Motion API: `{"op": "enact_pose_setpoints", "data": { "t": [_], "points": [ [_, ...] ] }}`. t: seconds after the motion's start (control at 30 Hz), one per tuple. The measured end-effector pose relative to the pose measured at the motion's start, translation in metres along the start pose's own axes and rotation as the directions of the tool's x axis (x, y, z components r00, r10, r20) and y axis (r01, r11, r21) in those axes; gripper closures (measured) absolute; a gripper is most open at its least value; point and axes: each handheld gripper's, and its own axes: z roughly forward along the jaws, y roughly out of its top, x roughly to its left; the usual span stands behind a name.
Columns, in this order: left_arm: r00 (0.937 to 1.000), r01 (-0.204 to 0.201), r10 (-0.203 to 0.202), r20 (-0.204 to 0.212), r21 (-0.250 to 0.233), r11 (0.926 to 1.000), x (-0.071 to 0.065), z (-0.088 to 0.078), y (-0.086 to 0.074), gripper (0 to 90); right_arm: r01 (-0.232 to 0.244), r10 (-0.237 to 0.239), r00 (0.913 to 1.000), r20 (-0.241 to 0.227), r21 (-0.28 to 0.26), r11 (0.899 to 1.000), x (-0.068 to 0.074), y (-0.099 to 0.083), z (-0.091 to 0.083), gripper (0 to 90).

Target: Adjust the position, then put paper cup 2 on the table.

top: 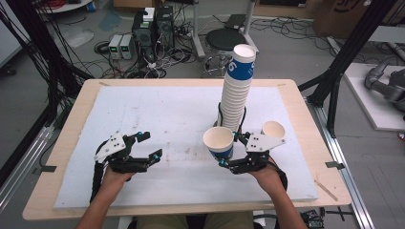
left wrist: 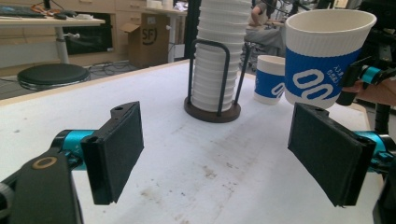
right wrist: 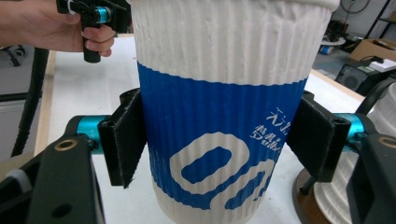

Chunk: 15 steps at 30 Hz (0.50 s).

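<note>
The right gripper [right wrist: 219, 140] clamps a paper cup [right wrist: 224, 116] by its blue band, one pad on each side, the cup upright between the jaws and lifted off the table [top: 143, 114]. Squeezing harder could dent the thin ribbed wall; a loose hold could let it slip. The left gripper [left wrist: 224, 154] has its jaws spread with nothing between them. Beyond them stands the cup stack [left wrist: 212, 56] in its holder, with another cup [left wrist: 269, 79] beside it.
</note>
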Motion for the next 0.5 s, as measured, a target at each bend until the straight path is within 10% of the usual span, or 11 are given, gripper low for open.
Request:
{"op": "enact_pose_setpoints", "data": {
  "t": [0.5],
  "points": [
    [0.9998, 0.0, 0.0, -0.022, 0.01, 0.9999, 0.005, -0.0055, -0.0022, 18.0, -0.01, 0.01, 0.9999, 0.012, -0.019, 1.0, 0.0013, 0.0002, 0.0007, 26.7]
  ]
}}
